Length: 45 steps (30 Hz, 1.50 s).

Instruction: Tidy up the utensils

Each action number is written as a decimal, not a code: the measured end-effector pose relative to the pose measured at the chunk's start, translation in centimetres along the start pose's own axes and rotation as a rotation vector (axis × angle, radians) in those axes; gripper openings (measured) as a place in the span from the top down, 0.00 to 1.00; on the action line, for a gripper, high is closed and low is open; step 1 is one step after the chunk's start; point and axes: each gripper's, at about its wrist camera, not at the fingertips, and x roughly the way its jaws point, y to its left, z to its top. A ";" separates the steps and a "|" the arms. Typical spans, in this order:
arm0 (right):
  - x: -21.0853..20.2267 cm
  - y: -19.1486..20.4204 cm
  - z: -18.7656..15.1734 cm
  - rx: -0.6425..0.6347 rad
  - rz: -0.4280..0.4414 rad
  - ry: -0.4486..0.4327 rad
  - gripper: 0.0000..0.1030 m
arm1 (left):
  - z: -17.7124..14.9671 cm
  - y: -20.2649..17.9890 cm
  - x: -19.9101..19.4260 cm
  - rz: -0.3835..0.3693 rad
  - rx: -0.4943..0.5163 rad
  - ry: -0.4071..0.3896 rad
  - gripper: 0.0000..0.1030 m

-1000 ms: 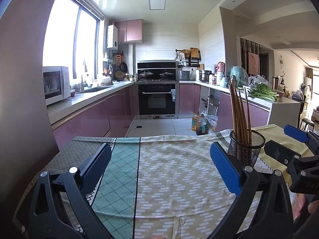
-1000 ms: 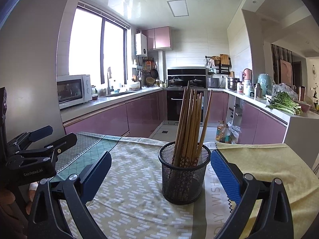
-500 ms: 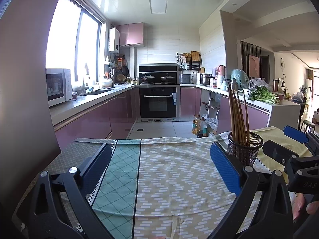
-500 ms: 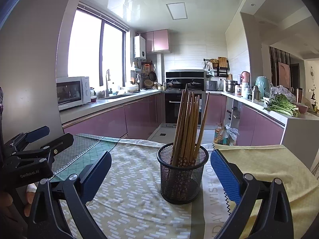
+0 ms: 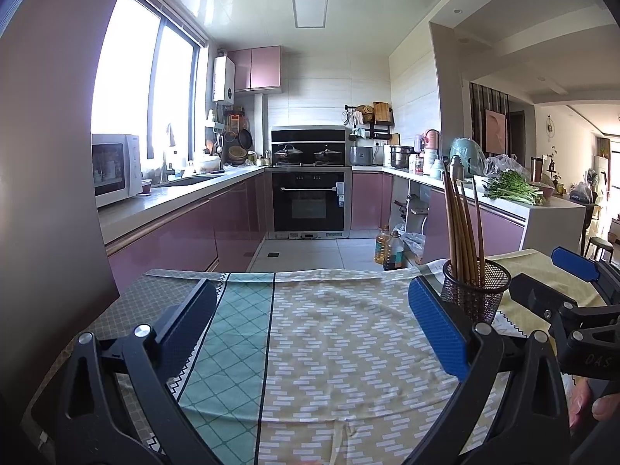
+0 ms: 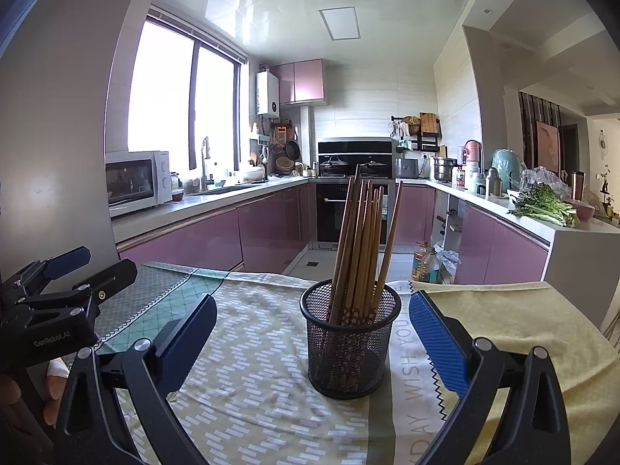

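Chopsticks (image 6: 362,248) bundled upright in black mesh holder (image 6: 350,343), leaning slightly, on patterned cloth (image 6: 248,379) over counter. R claw (image 6: 312,343) released, jaws wide, holder centred btwn them but not touching. L claw (image 5: 310,333) also spread, nothing inside, over cloth; holder sits just right of its blue pad.

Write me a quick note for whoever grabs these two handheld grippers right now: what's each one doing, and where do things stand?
Left gripper: open, holding nothing, over the patterned tablecloth.
Right gripper: open, holding nothing, aimed at the mesh holder, which stands just ahead between its fingers, untouched.
Chopsticks: all standing upright in the holder.
Done: nothing that shows; no loose utensils in view.
Left: probably close on the holder or pick out chopsticks to sort.
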 end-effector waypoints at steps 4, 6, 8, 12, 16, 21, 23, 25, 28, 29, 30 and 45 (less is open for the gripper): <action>0.0 0.0 0.1 0.001 -0.001 0.000 0.07 | 0.0 0.0 -0.1 0.003 -0.001 -0.003 0.05; 0.0 -0.1 0.1 0.001 -0.001 0.000 0.07 | 0.1 0.0 0.0 0.001 -0.002 -0.003 0.05; 0.0 0.0 0.1 0.000 0.001 0.001 0.07 | 0.1 -0.1 -0.1 0.003 0.000 -0.004 0.05; 0.1 0.1 0.1 0.000 0.000 -0.001 0.07 | 0.1 -0.1 0.0 0.002 -0.001 -0.003 0.05; 0.1 0.1 0.1 0.001 0.001 0.000 0.07 | 0.1 -0.1 0.0 0.002 0.000 -0.002 0.05; 0.1 0.1 0.1 0.001 0.000 -0.001 0.07 | 0.1 -0.1 0.0 -0.001 -0.006 -0.002 0.05; 0.1 0.1 0.1 0.003 0.000 0.001 0.07 | 0.1 -0.1 0.0 -0.001 -0.004 -0.002 0.05; 0.1 0.1 0.1 0.003 -0.001 -0.001 0.07 | 0.1 -0.1 0.0 0.001 -0.004 -0.003 0.05; 0.1 0.1 0.1 0.006 0.000 0.001 0.07 | 0.1 -0.1 0.0 0.001 -0.004 -0.002 0.05; 0.1 0.0 0.0 0.008 0.001 0.002 0.07 | 0.1 -0.1 0.0 0.000 -0.005 -0.002 0.05; 0.2 0.0 0.1 0.009 -0.001 0.002 0.07 | 0.2 -0.1 0.0 0.001 -0.005 -0.001 0.05; 0.1 0.1 0.2 0.012 -0.001 -0.003 0.07 | 0.2 -0.1 0.1 0.001 -0.005 -0.001 0.05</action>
